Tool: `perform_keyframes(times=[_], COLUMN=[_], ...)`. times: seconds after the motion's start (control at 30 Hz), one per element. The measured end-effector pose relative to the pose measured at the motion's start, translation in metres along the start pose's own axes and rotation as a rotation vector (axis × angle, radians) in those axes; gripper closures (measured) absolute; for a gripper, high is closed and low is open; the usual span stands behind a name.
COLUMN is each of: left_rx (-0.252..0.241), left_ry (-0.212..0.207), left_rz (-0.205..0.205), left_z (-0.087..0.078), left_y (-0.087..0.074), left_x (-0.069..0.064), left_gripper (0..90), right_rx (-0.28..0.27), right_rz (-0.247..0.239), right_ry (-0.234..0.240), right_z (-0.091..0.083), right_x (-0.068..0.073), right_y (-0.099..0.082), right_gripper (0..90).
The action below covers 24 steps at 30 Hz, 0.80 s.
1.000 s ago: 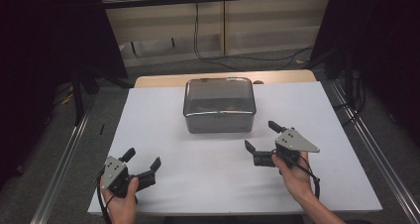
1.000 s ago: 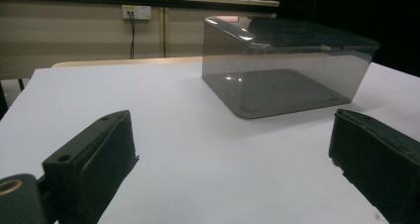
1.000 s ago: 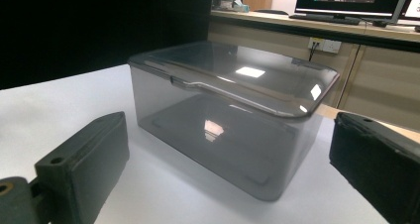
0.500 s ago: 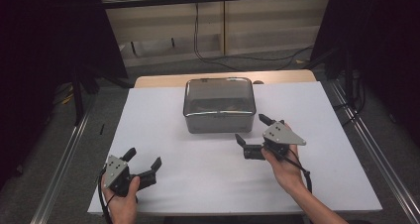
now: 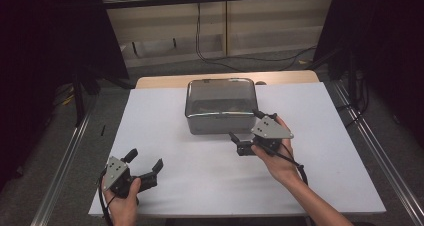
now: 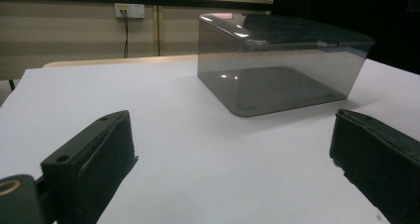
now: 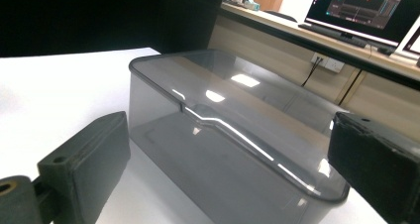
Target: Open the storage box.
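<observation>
Smoked-grey translucent plastic box (image 5: 220,105) with a lid sits on the white table (image 5: 325,161), at the far centre of the sheet. Corners are rounded; the walls are see-through enough that the floor of the box reads through them in the left gripper view (image 6: 277,65). Nothing can be made out inside. Ceiling lights glare off the lid. In the right gripper view (image 7: 223,135) the lid rim shows a small raised tab at the middle of the near side.

Box lies flat, lid up. Long axis runs left to right across the table, long near wall facing the person.

Right gripper (image 5: 247,133) is held in the person's right hand (image 5: 280,158), just off the near right corner of the box, jaws pointing toward that near wall. Jaws stand wide apart with nothing between them; whether a tip touches the box cannot be told from the high view. From its own camera both black jaws frame the box, with clear space on each side.

Left gripper (image 5: 145,166) is in the left hand (image 5: 122,201) at the near left of the table, well apart from the box. Jaws are spread wide and hold nothing, with bare white sheet between them.
</observation>
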<state>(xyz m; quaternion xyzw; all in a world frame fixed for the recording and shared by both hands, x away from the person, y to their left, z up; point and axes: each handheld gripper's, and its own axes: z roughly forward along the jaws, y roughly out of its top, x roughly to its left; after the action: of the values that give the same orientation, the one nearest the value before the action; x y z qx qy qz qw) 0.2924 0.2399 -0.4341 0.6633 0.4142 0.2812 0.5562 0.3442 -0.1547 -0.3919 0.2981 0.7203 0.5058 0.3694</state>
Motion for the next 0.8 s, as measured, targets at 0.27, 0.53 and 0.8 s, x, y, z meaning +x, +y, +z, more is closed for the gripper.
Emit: perform_keyframes(times=[0.27,0.53,0.8], left_rx=[0.006,0.009,0.012], left_ry=[-0.001,0.003,0.004], left_rz=[-0.008,-0.005,-0.001], left_z=[0.001,0.0,0.001], left_y=[-0.001,-0.001,0.0], left_x=[0.002,0.002,0.002], left_gripper=[3.4,3.4,3.4], right_rx=[-0.015,0.011,0.013], right_rz=[-0.217,-0.446,-0.655], right_ry=[-0.041,-0.065,-0.118], right_z=[0.008,0.018,0.025], right_x=[0.006,0.017,0.027], right_y=[0.005,0.008,0.01], right_gripper=[1.0,0.5,9.9])
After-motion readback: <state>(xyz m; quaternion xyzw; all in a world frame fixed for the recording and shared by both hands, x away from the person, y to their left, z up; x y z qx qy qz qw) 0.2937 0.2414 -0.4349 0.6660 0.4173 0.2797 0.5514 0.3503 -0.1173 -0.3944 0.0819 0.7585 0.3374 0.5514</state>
